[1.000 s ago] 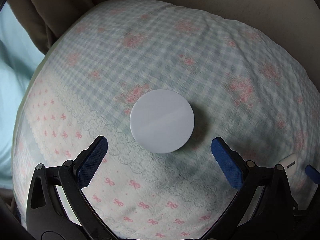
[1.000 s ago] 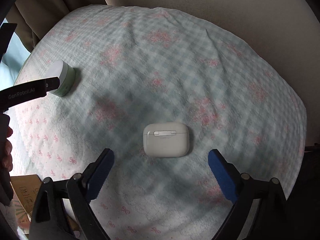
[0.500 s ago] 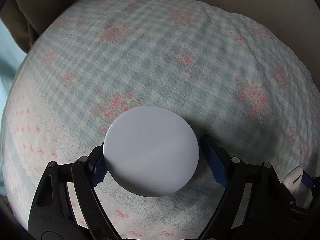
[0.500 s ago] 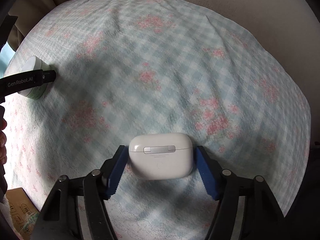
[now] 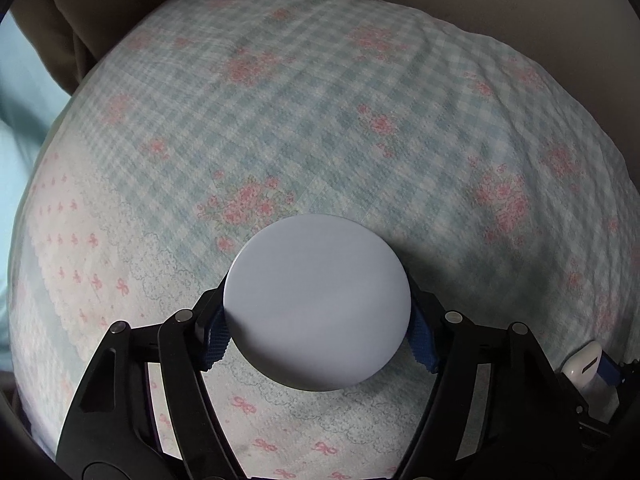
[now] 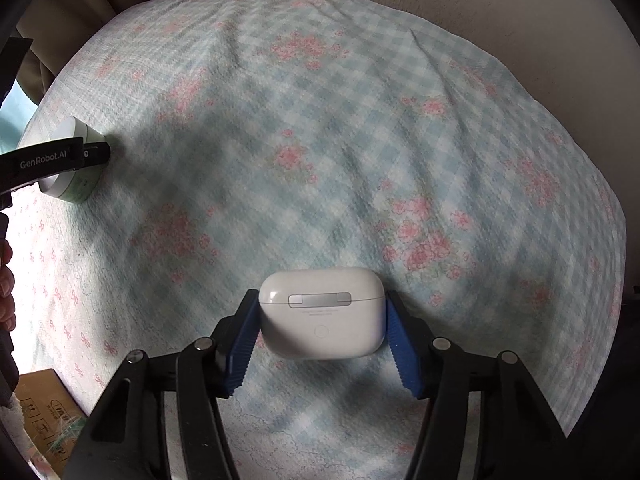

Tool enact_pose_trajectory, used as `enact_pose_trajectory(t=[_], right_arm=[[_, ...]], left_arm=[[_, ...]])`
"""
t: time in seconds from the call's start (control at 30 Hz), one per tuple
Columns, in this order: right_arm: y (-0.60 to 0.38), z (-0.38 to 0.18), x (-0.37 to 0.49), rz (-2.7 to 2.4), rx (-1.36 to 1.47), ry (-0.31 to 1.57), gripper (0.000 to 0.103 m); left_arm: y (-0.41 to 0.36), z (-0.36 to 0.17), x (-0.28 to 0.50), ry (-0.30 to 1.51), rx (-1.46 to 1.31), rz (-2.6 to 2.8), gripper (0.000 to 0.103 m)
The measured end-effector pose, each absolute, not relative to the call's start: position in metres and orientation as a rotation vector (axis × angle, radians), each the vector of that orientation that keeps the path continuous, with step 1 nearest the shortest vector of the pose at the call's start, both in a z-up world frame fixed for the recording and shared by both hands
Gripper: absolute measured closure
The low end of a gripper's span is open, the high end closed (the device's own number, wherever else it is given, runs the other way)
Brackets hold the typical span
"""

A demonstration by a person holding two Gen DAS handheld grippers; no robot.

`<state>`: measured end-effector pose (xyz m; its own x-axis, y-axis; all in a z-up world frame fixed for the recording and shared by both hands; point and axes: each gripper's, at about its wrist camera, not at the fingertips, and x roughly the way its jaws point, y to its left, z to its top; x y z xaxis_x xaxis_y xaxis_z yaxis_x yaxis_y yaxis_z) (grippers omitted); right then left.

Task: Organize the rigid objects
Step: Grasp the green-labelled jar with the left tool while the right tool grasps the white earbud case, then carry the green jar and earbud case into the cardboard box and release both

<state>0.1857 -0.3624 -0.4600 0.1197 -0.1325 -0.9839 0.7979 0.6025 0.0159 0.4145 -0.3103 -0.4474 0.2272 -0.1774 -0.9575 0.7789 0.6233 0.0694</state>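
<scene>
Both grippers have closed since a second ago: the jar and the case then lay free on the cloth ahead of wide-open fingers, and each now sits between the pads. On the left wrist view, the left gripper [image 5: 318,332] has its blue pads pressed against opposite sides of the jar [image 5: 317,302], whose flat pale lid faces the camera and hides most of the contact. The checked cloth [image 5: 320,120] spreads beyond it, and at the lower right edge the white case [image 5: 580,366] shows with a blue pad beside it. On the right wrist view, the right gripper [image 6: 322,334] is clamped on the case [image 6: 322,312], hinge side toward the camera, one ridged pad on each short end; a shadow under the case suggests it is just off the cloth, though that is a judgement. At far left the jar [image 6: 70,160] appears, white lid and greenish wall, held by the left gripper [image 6: 56,160]; it looks tilted on its side, and whether it touches the cloth cannot be told. A cardboard box [image 6: 44,412] lies at the lower left beyond the cloth's edge. The risks are likely slips: the case's rounded, glossy ends give the pads little purchase, so a quick swing could twist it out, and the jar's round wall meets the flat pads along narrow lines, so it could roll or pivot in the grip. With both grippers near each other, they could also collide.
</scene>
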Motion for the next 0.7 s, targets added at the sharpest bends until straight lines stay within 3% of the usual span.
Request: enact_pose_trajectory(t=[0.27, 0.7], right_arm=[[-0.372, -0.414, 0.181, -0.72, 0.658, 1.212, 0.047], [-0.353, -0.274, 0.168, -0.565, 0.522, 1.059, 0.047]], left_arm=[[-0.296, -0.391, 0.395, 1.129, 0.594, -0.718, 0.034], [-0.2, -0.232, 0.333, 1.04, 0.367, -0.655, 0.034]])
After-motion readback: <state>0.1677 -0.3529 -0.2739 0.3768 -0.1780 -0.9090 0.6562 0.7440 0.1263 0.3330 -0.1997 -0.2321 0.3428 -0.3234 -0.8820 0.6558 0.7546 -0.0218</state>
